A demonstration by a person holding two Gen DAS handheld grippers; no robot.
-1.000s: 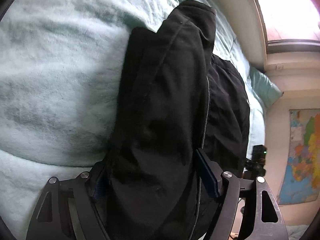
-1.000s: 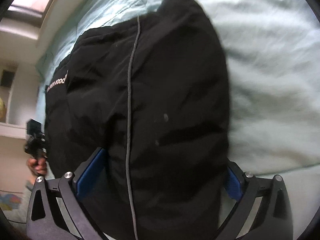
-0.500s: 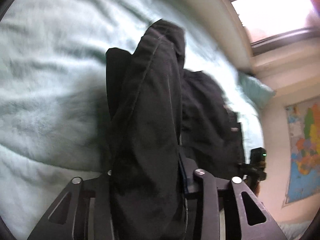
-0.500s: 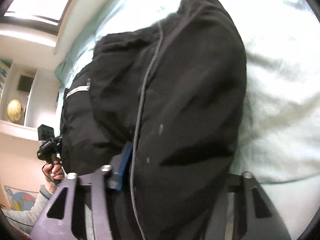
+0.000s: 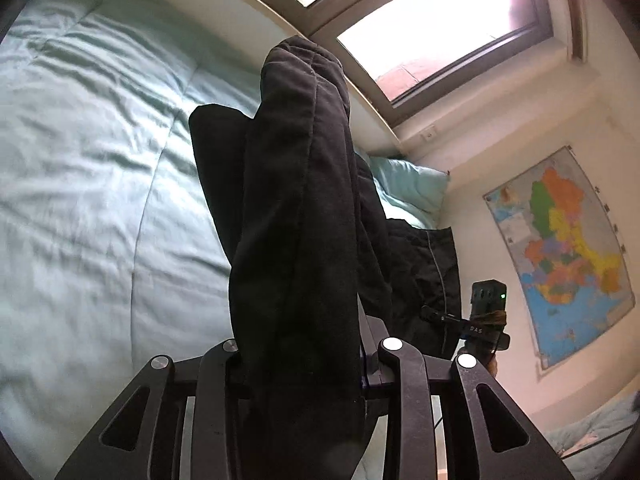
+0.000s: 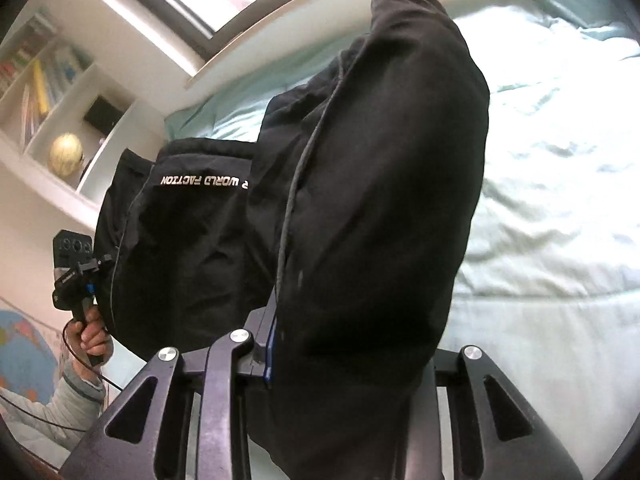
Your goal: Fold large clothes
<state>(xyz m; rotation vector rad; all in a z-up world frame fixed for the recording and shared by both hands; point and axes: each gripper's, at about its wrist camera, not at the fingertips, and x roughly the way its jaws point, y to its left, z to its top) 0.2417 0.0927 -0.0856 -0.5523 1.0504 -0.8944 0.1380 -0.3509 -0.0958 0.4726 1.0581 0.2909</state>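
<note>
A large black garment (image 5: 296, 216) with thin grey piping and white lettering (image 6: 204, 181) hangs between my two grippers above a pale green bed (image 5: 80, 200). My left gripper (image 5: 304, 356) is shut on one bunched end of it; the cloth stands up in front of the camera and hides the fingertips. My right gripper (image 6: 344, 352) is shut on the other end (image 6: 380, 200), which covers most of that view. The rest of the garment sags toward the bed between them.
The bed's quilt (image 6: 560, 200) fills the area under the garment. A pillow (image 5: 408, 184) lies at the head. A window (image 5: 440, 20), a wall map (image 5: 560, 248) and a bookshelf with a globe (image 6: 66, 154) surround the bed.
Both grippers closed on the garment ends and lifted them off the bed, tilting upward so window and walls come into view.
</note>
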